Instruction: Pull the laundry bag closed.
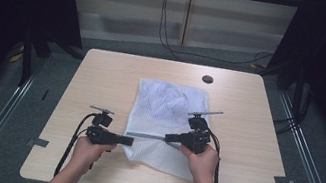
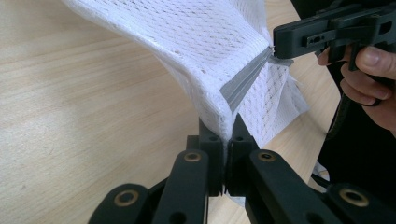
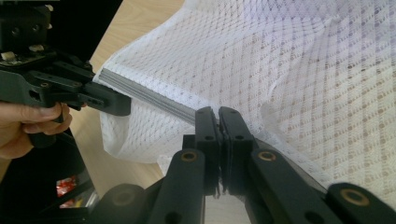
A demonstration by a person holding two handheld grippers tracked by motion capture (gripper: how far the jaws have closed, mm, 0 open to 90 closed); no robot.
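Note:
A white mesh laundry bag (image 1: 169, 103) lies on the middle of the wooden table (image 1: 103, 76), with a grey zipper (image 1: 145, 135) running across its near part. My left gripper (image 1: 129, 141) is shut on the bag's left edge at the zipper's end (image 2: 227, 128), lifting the mesh (image 2: 196, 37) a little. My right gripper (image 1: 168, 136) is shut on the zipper (image 3: 154, 98) farther right, its jaws (image 3: 218, 116) pinching the grey strip. In the left gripper view the right gripper (image 2: 279, 49) bites the zipper's (image 2: 245, 81) far end. The right gripper view has the left gripper (image 3: 123, 105) at the zipper's other end.
A round black cable hole (image 1: 207, 79) sits near the table's far edge. Black cables (image 1: 166, 31) hang and trail on the floor behind the table. Dark curtains stand at both sides. Bare tabletop lies left and right of the bag.

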